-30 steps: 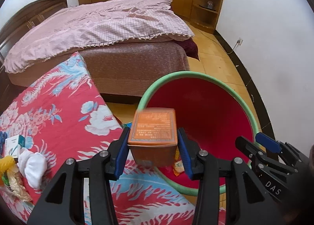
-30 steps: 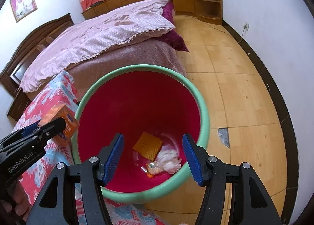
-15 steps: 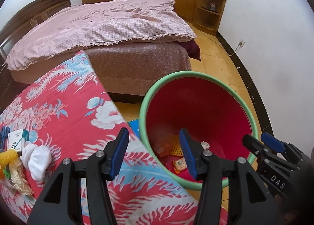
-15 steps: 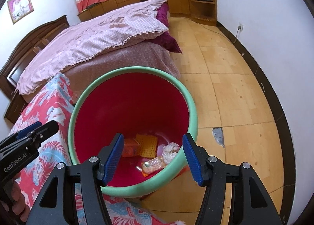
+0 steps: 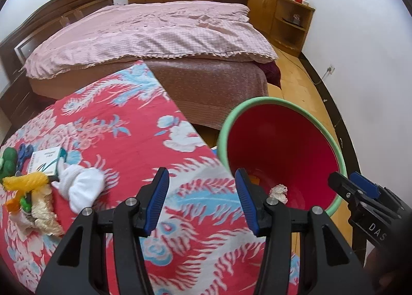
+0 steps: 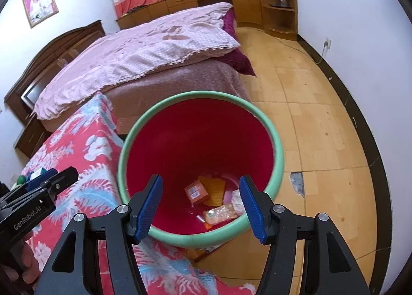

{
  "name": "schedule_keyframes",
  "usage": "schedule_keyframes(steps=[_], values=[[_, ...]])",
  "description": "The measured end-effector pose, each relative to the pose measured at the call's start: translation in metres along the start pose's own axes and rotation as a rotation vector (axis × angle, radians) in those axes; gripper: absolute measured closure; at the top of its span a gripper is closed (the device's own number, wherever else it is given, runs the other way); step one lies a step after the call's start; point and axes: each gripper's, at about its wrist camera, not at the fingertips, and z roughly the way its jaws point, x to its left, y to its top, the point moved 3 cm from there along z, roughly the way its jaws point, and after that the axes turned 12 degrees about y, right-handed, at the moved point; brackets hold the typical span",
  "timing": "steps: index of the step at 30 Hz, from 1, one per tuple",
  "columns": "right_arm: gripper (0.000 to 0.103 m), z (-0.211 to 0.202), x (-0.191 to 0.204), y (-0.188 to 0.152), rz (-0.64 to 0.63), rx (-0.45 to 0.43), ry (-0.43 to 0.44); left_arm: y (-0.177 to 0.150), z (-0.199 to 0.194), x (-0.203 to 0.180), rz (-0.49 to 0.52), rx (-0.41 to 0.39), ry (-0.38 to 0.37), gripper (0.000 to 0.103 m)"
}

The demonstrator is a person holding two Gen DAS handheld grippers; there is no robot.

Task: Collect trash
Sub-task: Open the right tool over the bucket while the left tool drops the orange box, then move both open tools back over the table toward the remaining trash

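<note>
My left gripper (image 5: 200, 179) is open and empty above the red flowered tablecloth (image 5: 123, 140), just left of the bin. The bin (image 6: 206, 95), red inside with a green rim, stands on the floor at the table's edge. An orange box (image 6: 197, 192) lies on its bottom beside an orange dimpled sheet (image 6: 215, 188) and a clear snack wrapper (image 6: 221, 213). My right gripper (image 6: 200, 184) hangs open over the bin's near rim with nothing between its fingers. At the table's left lie a white crumpled tissue (image 5: 82, 186), a small white-green box (image 5: 45, 159), a yellow piece (image 5: 28, 181) and a crinkled wrapper (image 5: 43, 212).
A bed with a pink quilt (image 5: 154, 32) fills the room behind the table. Wooden cabinets (image 6: 278, 9) line the far wall. Tiled floor (image 6: 322, 127) spreads to the right of the bin, with a chipped patch (image 6: 296, 183). A cable runs to a wall socket (image 6: 326, 43).
A second ago the orange box sat between my left jaws over the bin. It has dropped in, and my left gripper has swung left over the table. The right gripper has barely shifted.
</note>
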Motion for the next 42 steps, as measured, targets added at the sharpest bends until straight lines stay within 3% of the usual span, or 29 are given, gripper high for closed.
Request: schedule_keyframes(steps=[18, 42], values=[[0.04, 0.005, 0.06, -0.005, -0.088, 0.021, 0.11, -0.015, -0.019, 0.072, -0.133, -0.009, 0.09, 0.05], [0.04, 0.035, 0.152, -0.024, -0.242, 0.112, 0.281, -0.044, -0.042, 0.173, -0.307, -0.018, 0.254, 0.05]])
